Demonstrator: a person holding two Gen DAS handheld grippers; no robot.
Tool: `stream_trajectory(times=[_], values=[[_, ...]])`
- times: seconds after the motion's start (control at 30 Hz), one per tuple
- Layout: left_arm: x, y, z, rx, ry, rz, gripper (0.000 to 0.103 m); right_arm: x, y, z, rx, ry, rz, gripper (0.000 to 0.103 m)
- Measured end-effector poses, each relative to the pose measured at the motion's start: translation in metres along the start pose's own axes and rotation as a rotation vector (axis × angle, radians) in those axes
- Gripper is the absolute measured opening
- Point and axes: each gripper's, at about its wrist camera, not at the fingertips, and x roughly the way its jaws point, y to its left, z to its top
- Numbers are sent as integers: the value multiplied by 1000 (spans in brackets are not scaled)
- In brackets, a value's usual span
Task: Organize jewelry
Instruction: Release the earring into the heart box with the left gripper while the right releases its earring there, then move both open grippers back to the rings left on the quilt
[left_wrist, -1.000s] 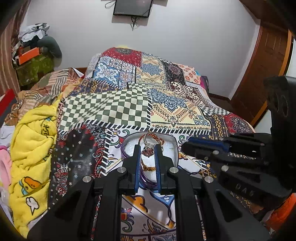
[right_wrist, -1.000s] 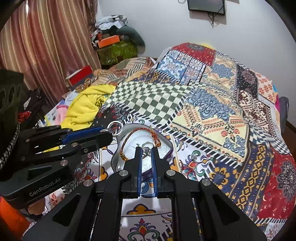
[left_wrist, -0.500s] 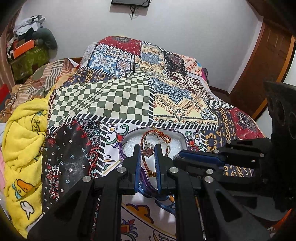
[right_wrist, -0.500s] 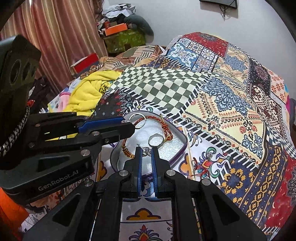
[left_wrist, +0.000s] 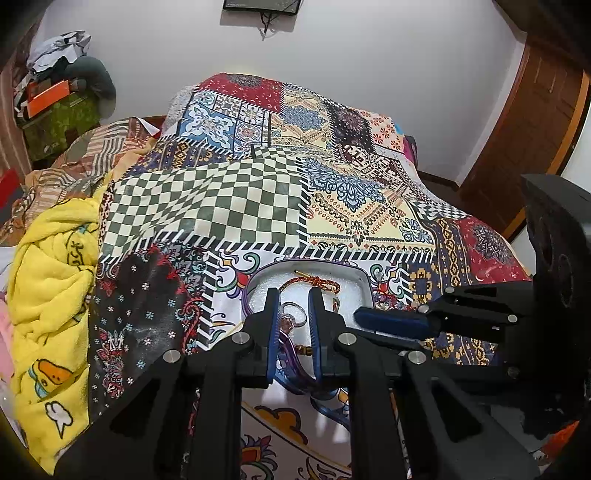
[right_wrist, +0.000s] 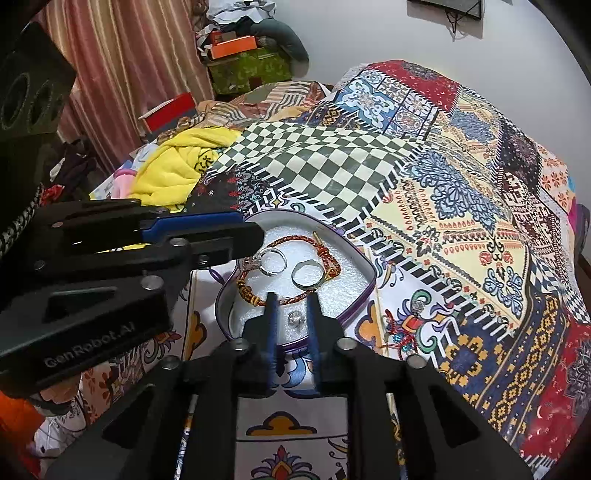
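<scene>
Right wrist view: heart-shaped jewelry tin (right_wrist: 364, 264) with white foam lining sits on the patchwork bedspread (right_wrist: 461, 206). Inside the tin: a red-and-gold braided bracelet (right_wrist: 325, 254) looping across the foam, a plain silver ring (right_wrist: 306, 274) lying on it, a small stud earring (right_wrist: 295, 317) near the tin's front rim, and a stone-set ring (right_wrist: 269, 261) at the tin's left side.

Right gripper (right_wrist: 291, 319) hangs over the tin's front rim, fingers slightly apart with the stud seen between them; not gripping anything. Half a second ago the fingers stood closer together.

Left gripper (right_wrist: 255, 236) reaches in from the tin's left, tips just above the stone-set ring. In the left wrist view the left gripper (left_wrist: 292, 314) shows its fingers parted, the stone-set ring (left_wrist: 291, 315) lying loose on the foam between them. A second ago this ring hung at the fingertips outside the tin's left rim; now it rests inside.

Yellow blanket (right_wrist: 177, 166) lies well left of the tin.
</scene>
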Motion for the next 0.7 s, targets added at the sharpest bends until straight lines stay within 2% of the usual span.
stream_trajectory(times=[0.03,0.1,0.17,0.3,0.37,0.7], values=[[-2,0,0,-2,-4,5,14,-2,0,0,2,-7,-6,30],[-9,1,0,-7,-14,17,19,-9,0,0,3,-33,-33,39],[-16,1,0,-11,-27,25,25,-18,1,0,0,-54,-52,40],[-33,-3,1,-7,-49,40,29,-33,-2,0,14,-79,-69,40],[-40,-6,1,-7,-60,48,38,-42,-4,-2,26,-90,-76,40],[-62,-26,-11,5,-60,78,47,-81,-25,-22,90,-131,-124,40]])
